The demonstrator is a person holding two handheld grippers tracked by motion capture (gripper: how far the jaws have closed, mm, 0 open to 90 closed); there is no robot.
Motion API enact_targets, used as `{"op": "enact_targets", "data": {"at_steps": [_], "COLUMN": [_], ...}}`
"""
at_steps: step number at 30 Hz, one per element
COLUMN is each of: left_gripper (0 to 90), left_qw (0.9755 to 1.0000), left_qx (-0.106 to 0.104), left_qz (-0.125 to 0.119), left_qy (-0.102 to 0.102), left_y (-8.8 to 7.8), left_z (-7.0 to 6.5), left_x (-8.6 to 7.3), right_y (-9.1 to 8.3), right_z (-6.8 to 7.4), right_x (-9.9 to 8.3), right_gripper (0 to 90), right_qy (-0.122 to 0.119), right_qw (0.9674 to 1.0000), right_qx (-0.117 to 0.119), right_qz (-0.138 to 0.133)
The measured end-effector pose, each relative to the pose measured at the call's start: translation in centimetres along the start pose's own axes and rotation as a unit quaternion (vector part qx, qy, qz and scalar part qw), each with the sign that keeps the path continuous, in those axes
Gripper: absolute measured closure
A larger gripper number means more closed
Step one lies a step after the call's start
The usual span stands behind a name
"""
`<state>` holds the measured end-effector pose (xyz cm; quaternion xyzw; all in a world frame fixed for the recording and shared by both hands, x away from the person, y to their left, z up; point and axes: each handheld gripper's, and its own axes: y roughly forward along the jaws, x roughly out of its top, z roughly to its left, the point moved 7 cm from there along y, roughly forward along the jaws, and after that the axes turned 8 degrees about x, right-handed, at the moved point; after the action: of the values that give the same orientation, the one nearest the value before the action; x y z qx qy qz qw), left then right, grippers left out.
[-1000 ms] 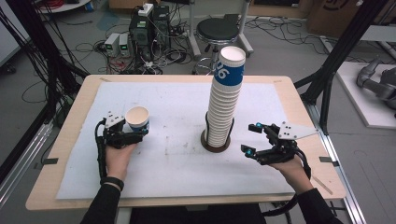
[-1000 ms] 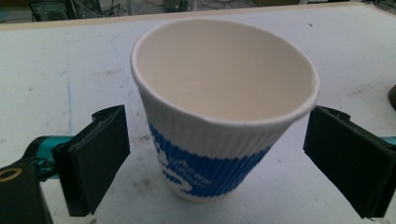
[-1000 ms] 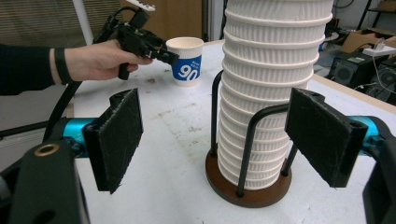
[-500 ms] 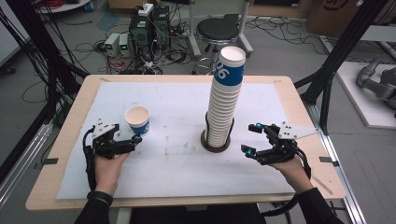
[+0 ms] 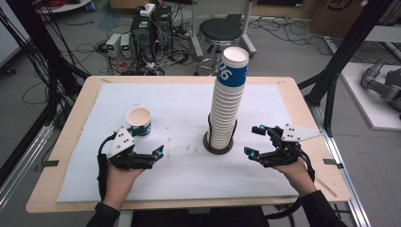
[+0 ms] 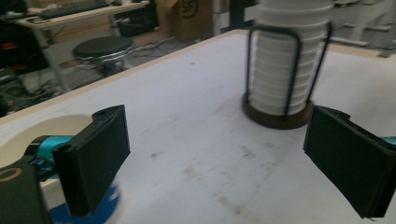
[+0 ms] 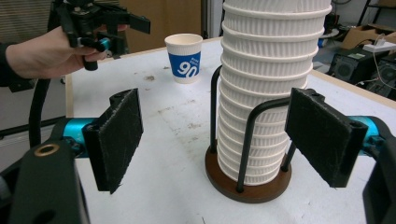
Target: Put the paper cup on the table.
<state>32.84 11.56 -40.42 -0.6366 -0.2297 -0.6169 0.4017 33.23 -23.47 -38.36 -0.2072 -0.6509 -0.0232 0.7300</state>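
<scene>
High view: I see the single paper cup [image 5: 139,122] standing upright on the white mat [image 5: 179,179], left of centre, white with a blue band, mouth open and empty. My left gripper [image 5: 147,142] sits just on the near side of it, jaws spread wide with nothing between them; one fingertip is at the cup's wall, and I cannot tell whether it touches. The cup stack [image 5: 228,101] rises in its wire holder [image 5: 218,142] mid-table. My right gripper [image 5: 252,141] hovers to the right of the holder, jaws apart and holding nothing. Left gripper view: the cup's rim [image 6: 42,128] and blue band show beside the left-hand pad, outside the gap; stack and holder lie farther off. Right gripper view: the pads stand open with the ribbed stack [image 7: 268,88] beyond them, not gripped; the single cup [image 7: 185,57] shows a white "90" on its blue band.
</scene>
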Motion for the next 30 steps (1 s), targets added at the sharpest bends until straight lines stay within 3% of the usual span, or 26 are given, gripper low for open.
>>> {"op": "enact_targets", "data": {"at_steps": [5, 14, 24, 27, 30], "left_gripper": [7.1, 7.1, 7.1, 7.1, 7.1], "left_qw": [0.9993, 0.998, 0.998, 0.9986, 0.9984], "left_qx": [-0.035, -0.062, -0.055, -0.046, -0.051], "left_qz": [-0.005, 0.008, 0.008, -0.001, 0.004], "left_qy": [0.01, -0.007, -0.029, -0.024, -0.027], "left_y": [0.2, 0.3, 0.1, -0.1, 0.1], "left_z": [-2.0, -2.8, -2.2, -2.0, -1.9], "left_x": [0.4, 0.0, 0.0, 0.1, 0.0], "right_y": [-0.1, 0.4, 0.3, 0.2, 0.1], "right_z": [0.0, 0.0, -0.1, 0.0, 0.1], "right_x": [0.1, 0.1, 0.0, 0.1, 0.1], "right_gripper": [19.7, 19.7, 19.7, 19.7, 19.7], "right_qy": [0.002, 0.0, 0.004, 0.003, 0.007], "right_qw": [1.0, 1.0, 1.0, 1.0, 1.0], "right_qx": [-0.005, -0.004, -0.003, -0.004, -0.005], "right_qz": [-0.003, 0.002, 0.004, 0.001, 0.001]}}
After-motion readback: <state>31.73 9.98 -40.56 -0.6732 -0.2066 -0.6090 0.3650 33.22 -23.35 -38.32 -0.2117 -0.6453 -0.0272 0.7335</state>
